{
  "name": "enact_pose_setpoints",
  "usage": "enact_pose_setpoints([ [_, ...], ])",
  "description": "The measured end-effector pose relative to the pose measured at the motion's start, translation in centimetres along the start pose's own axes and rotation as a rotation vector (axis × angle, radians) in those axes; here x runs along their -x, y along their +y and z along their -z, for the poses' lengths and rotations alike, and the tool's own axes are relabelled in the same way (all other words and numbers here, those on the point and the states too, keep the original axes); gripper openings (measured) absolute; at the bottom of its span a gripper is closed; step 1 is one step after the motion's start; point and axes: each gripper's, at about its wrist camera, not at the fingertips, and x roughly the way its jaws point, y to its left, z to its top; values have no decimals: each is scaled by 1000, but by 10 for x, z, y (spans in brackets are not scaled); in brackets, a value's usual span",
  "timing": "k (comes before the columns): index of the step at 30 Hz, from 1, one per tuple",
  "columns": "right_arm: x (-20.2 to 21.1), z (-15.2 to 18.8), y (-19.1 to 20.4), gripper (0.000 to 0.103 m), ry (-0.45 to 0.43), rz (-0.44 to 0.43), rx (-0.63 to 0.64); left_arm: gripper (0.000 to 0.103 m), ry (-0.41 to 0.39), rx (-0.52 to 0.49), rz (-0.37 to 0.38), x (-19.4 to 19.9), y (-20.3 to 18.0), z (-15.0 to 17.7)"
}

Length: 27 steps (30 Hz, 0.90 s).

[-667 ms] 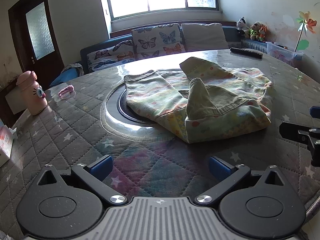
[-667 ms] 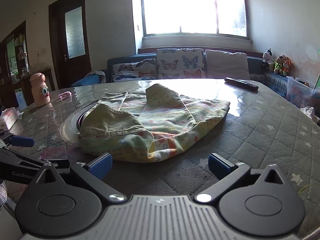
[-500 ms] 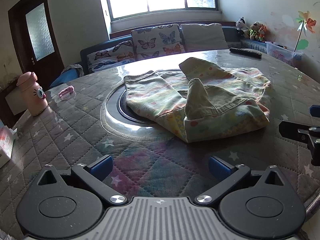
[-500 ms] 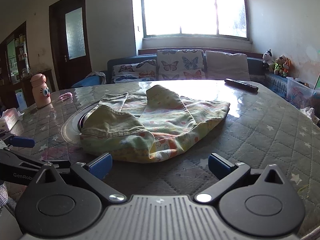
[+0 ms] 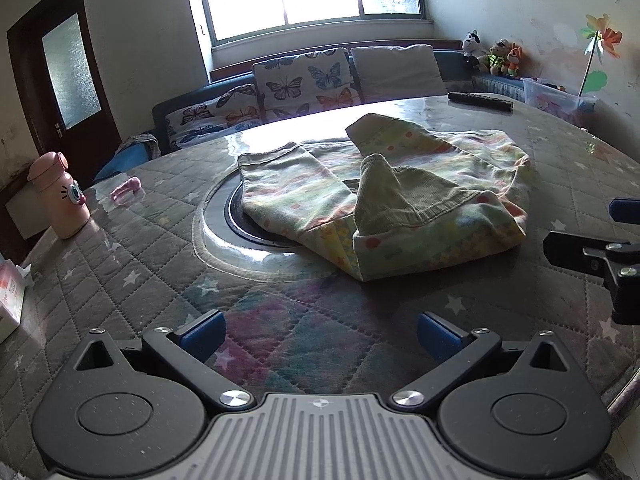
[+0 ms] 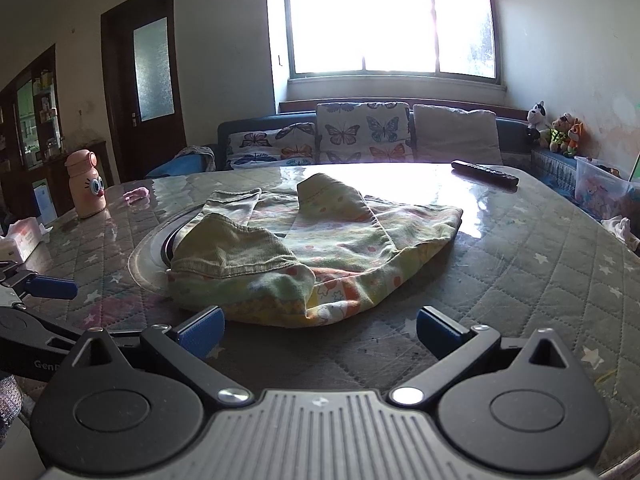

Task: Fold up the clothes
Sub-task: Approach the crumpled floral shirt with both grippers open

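Pale yellow-green patterned garment [image 5: 384, 204], child-sized, lies rumpled at centre frame in both views, partly over the table's round inset. One sleeve stretches toward upper left; a ribbed olive panel is flipped up on top.

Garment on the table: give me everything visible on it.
The garment is a small pastel piece, yellow-green with pink and orange prints, apparently soft cotton with a ribbed olive-green cuff or hem. It lies crumpled and partly folded, one sleeve-like part stretched toward the window. It rests on the quilted table cover and overlaps the round inset at the centre. Neither tool touches it; both are open.
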Motion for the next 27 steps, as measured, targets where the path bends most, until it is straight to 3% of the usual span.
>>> enact_pose_setpoints([
  [27,-28,-2,-3,103,51,-20,-18,103,43,-4,1,-24,2,-5],
])
